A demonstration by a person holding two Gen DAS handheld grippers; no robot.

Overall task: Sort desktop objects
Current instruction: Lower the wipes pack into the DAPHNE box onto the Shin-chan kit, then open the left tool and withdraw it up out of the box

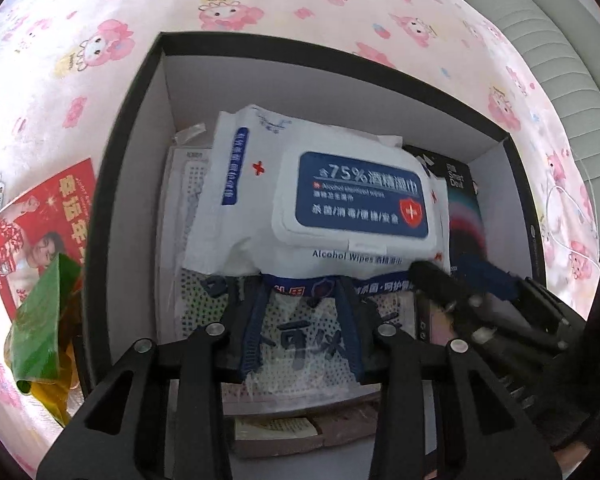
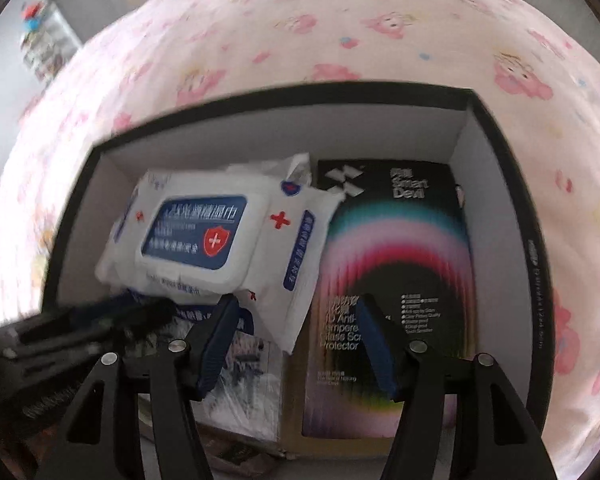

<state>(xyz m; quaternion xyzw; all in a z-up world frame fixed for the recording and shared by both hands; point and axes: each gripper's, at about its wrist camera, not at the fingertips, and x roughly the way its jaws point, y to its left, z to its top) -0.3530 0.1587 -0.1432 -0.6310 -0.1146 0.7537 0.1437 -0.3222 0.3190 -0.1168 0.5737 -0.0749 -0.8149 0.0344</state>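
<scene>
A: What does the wipes pack [image 1: 320,200] say?
B: "75%" on its blue lid label [image 1: 362,196], with Chinese characters; "Alcohol Wipes" printed just below the lid.
A: And the black box [image 2: 396,280]?
B: "Smart Devil" near its top, blurred; lower down, "Anti-", "Tempered Glass Screen Protector", partly hidden; the red leaflet [image 1: 40,224] bears yellow Chinese characters.
</scene>
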